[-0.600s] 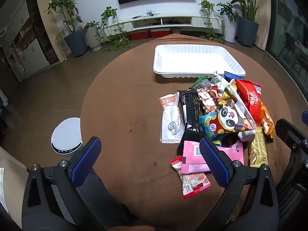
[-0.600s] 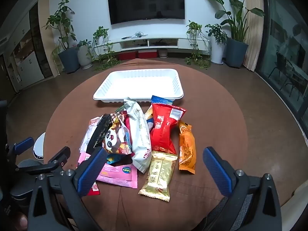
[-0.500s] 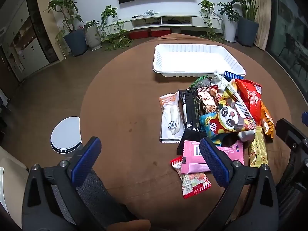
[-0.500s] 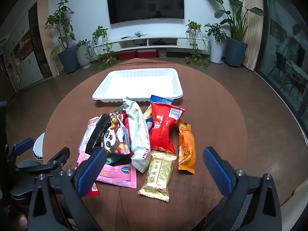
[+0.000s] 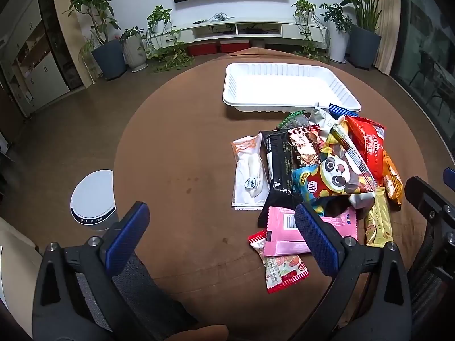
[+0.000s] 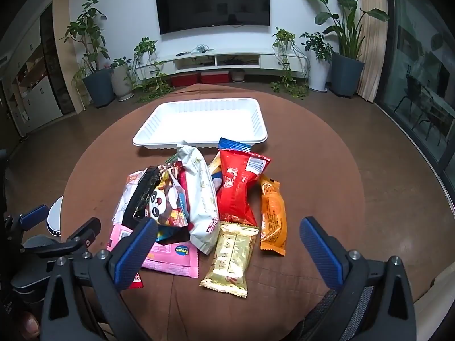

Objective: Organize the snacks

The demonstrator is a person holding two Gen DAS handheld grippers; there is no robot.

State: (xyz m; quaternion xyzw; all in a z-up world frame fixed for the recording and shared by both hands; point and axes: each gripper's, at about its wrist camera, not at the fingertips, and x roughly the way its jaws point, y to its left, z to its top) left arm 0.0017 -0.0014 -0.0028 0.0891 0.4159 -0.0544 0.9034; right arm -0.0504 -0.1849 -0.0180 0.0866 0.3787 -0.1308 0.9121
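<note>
A heap of snack packets lies on the round brown table (image 5: 176,147) in front of an empty white tray (image 5: 287,88) (image 6: 202,122). The heap holds a panda bag (image 5: 332,179) (image 6: 165,201), a red bag (image 6: 239,190), a gold bar (image 6: 233,258), an orange packet (image 6: 273,213), a pink packet (image 5: 284,233) and a clear white packet (image 5: 250,176). My left gripper (image 5: 221,236) hovers open over the near left of the table, its right finger above the pink packet. My right gripper (image 6: 227,253) hangs open above the gold bar. Neither holds anything.
A white round bin (image 5: 93,199) stands on the floor left of the table. Potted plants (image 6: 96,56), a TV (image 6: 213,0) and a low white cabinet (image 6: 227,59) line the far wall. Glass doors (image 6: 426,85) are at the right.
</note>
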